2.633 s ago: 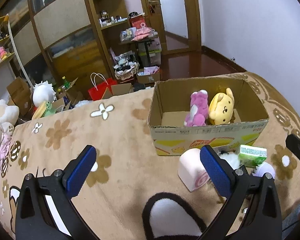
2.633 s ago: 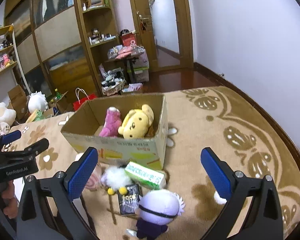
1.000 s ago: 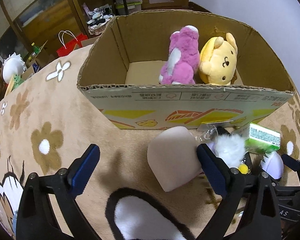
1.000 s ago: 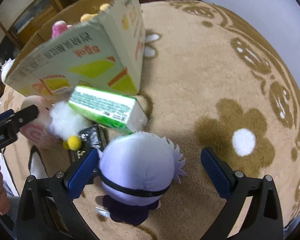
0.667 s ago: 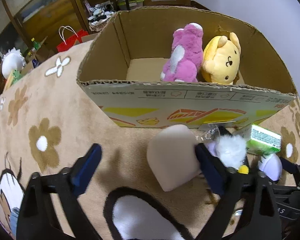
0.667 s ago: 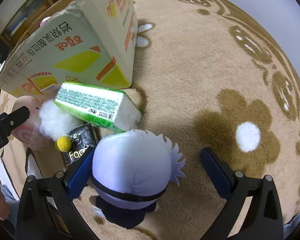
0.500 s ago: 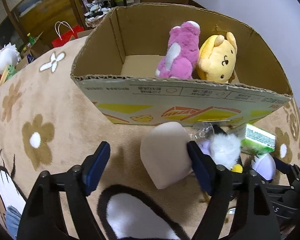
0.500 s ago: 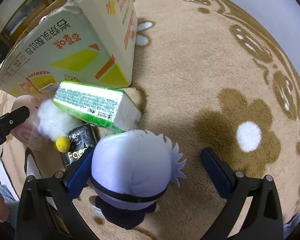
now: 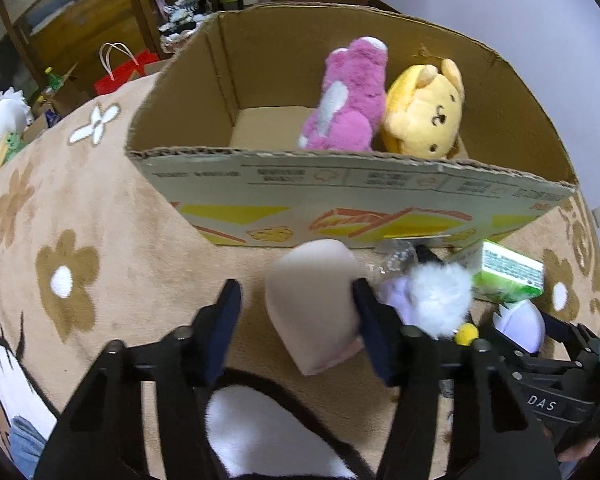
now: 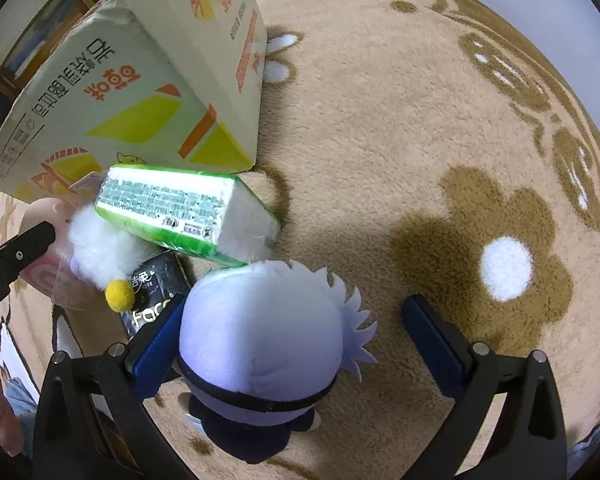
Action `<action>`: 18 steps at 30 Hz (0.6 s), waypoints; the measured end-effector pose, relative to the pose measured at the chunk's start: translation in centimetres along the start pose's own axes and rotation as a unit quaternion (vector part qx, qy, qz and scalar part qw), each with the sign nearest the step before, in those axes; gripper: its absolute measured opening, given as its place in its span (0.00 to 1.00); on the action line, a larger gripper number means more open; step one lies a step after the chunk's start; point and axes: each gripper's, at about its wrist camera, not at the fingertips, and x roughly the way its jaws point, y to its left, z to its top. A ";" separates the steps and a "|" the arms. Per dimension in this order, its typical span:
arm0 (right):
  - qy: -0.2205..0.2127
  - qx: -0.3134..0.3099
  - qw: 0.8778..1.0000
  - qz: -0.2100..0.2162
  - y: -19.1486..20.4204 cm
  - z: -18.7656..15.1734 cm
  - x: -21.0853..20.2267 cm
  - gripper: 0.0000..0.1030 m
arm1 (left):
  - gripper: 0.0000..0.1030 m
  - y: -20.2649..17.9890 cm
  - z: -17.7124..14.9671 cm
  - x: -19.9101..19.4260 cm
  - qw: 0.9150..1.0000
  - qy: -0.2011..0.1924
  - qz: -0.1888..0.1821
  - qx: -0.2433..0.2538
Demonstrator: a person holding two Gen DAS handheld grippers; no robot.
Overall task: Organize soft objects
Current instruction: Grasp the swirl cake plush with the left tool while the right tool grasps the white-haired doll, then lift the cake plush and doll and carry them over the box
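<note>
Beige plush carpet (image 10: 380, 128) patterned with brown flowers covers the floor, and an open cardboard box (image 9: 340, 196) with yellow and orange print stands on it. Inside the box, against its far right part, a pink plush bear (image 9: 348, 100) leans beside a yellow plush dog (image 9: 424, 116); the left half of the box floor is bare. To the left of the box the carpet lies open, and in the right wrist view the carpet to the right of the box and the toys is open as well. Close against the box's near wall the things crowd together: a pale pink rounded plush (image 9: 312, 304), a white fluffy plush with a yellow pompom (image 9: 440, 296), a green and white tissue pack (image 10: 184, 212), a black packet (image 10: 152, 292) and a pale lilac round-headed plush doll with a dark body (image 10: 260, 344).

The left tongs (image 9: 296, 328) have just been closing, partly open now, with the pink plush between the pads: the right pad touches its side, the left pad stands clear of it. The right tongs (image 10: 296, 348) stand wide open astride the lilac doll's head; the left pad is just beside the head, the right pad is well apart from it.
</note>
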 end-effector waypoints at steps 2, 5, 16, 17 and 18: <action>0.002 -0.002 1.000 -0.002 0.1 0.0 0.0 1.00 | 0.38 -0.3 -0.1 -0.2 1.000 -0.003 -0.002 0.008; 0.003 -0.002 1.000 -0.005 0.0 -0.5 -0.5 0.99 | 0.34 -0.6 -0.3 -0.4 1.000 -0.004 -0.004 0.013; -0.003 -0.021 1.000 0.010 0.8 -0.7 -0.8 0.70 | 0.29 -0.6 -0.7 -0.8 1.000 -0.007 -0.012 0.013; -0.002 -0.018 1.000 0.014 0.7 -0.7 -0.7 0.71 | 0.27 -0.7 -0.8 -0.8 1.000 -0.006 -0.014 0.015; 0.000 -0.017 1.000 0.015 0.9 -0.8 -0.5 0.71 | 0.25 -0.8 -0.9 -0.9 1.000 -0.007 -0.014 0.016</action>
